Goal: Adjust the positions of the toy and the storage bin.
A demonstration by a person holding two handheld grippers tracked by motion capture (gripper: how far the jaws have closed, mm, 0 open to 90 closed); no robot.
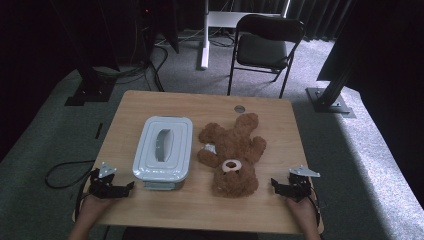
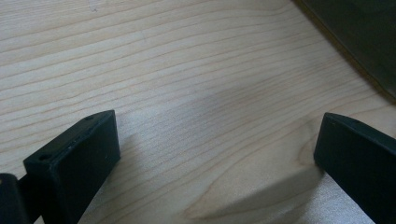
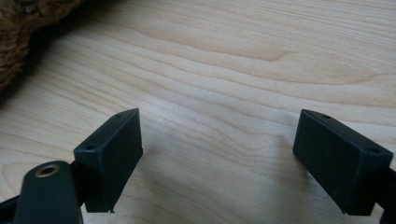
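Brown plush bear (image 1: 233, 156) lies face-up mid-tabletop (image 1: 200, 105), just beside the lidded grey box (image 1: 163, 147), within easy reach. Left gripper (image 1: 131, 185) and right gripper (image 1: 273, 182) rest released at the near corners, likely poised to start.

The high view was dim and a little soft, with the room behind almost black, while light fell from above on the table (image 1: 165, 102). In both gripper views the wood was bright and pale. Soft shadows lay under the jaws, and the nearest jaw parts were slightly blurred.
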